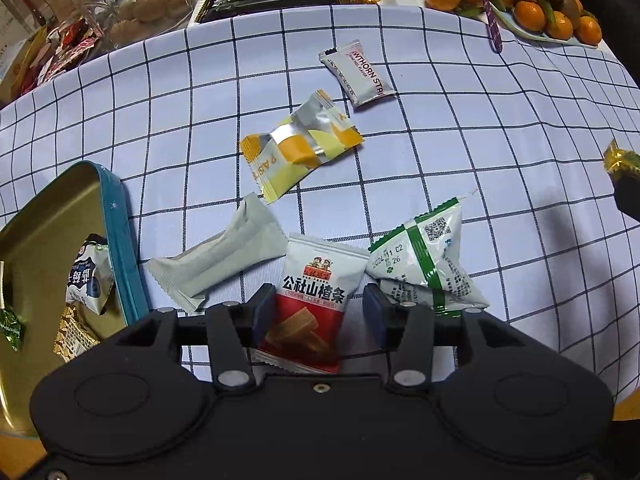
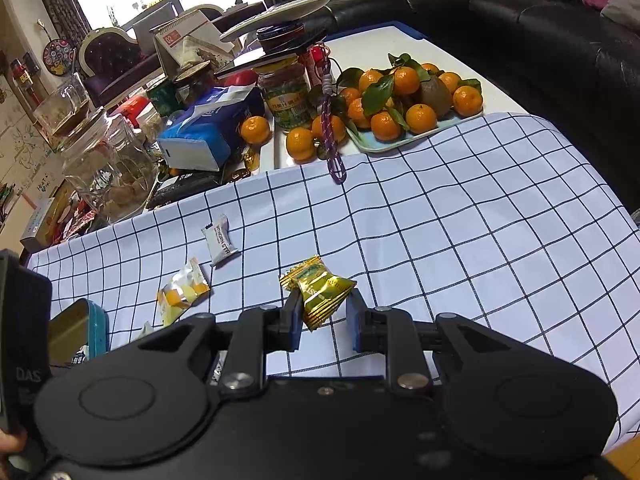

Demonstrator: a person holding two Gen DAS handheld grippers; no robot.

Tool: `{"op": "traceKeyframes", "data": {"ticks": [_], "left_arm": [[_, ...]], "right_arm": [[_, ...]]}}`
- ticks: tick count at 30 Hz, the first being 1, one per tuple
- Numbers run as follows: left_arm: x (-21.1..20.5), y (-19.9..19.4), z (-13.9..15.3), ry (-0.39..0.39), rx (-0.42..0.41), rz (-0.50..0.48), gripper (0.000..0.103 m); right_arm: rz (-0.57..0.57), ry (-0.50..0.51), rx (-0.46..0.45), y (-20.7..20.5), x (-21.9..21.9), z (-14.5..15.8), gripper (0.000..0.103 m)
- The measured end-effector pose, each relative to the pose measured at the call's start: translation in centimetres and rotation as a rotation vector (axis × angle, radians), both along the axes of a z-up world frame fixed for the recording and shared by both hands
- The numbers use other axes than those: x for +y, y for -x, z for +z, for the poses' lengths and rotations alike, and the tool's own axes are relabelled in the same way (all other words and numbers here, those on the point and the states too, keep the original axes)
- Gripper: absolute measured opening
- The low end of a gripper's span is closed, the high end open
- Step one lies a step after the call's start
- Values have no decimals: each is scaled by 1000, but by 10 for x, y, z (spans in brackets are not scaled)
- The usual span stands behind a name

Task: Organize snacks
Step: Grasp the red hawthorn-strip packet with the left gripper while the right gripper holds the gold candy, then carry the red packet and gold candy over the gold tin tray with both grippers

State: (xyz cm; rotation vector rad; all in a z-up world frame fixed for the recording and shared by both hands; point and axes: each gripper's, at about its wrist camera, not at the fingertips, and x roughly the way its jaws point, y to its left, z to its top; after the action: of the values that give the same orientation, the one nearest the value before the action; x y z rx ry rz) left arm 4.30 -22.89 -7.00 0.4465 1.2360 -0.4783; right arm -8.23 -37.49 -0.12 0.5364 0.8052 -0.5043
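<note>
Left wrist view
- Done: a teal tin (image 1: 120,248) at the left edge already holds a few wrapped snacks, among them a navy-and-white packet (image 1: 89,274).
- Left: five packets lie loose on the checked cloth of the desk (image 1: 460,152): the red-and-white hawthorn packet (image 1: 312,300), a plain grey bar (image 1: 218,262), a green-striped sachet (image 1: 428,264), a yellow pastry packet (image 1: 298,144) and a white hawthorn strip (image 1: 358,74).
- Left tool (image 1: 318,312): wide, jaws standing either side of the red-and-white hawthorn packet; the right pad is clear of it, so I judge it not gripped.

Right wrist view
- Right tool (image 2: 324,316): narrow, clamped on a gold-wrapped candy (image 2: 320,292), held above the cloth.
- Candy's look: shiny crinkled foil with green print, ends fanned.
- Judgement: roughly midway; the tin (image 2: 94,326) sits well to the left.
</note>
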Motion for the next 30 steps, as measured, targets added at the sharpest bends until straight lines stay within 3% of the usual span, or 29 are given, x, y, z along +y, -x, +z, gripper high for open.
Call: {"op": "traceKeyframes", "data": {"ticks": [4, 7, 11, 13, 21, 30], "left_arm": [[0, -6, -2, 5, 15, 24, 56], [3, -9, 0, 2, 10, 56, 40], [10, -12, 3, 106, 132, 62, 20], [15, -10, 6, 139, 158, 66, 20], [18, 1, 31, 199, 60, 28, 20], [48, -14, 59, 275, -2, 105, 20]], "right_arm": [[1, -1, -6, 2, 1, 3, 23], [1, 4, -4, 2, 1, 4, 23], [-5, 9, -9, 4, 1, 8, 23], [-8, 12, -12, 5, 1, 10, 23], [-8, 36, -8, 5, 6, 15, 23], [-11, 46, -1, -2, 13, 18, 23]]}}
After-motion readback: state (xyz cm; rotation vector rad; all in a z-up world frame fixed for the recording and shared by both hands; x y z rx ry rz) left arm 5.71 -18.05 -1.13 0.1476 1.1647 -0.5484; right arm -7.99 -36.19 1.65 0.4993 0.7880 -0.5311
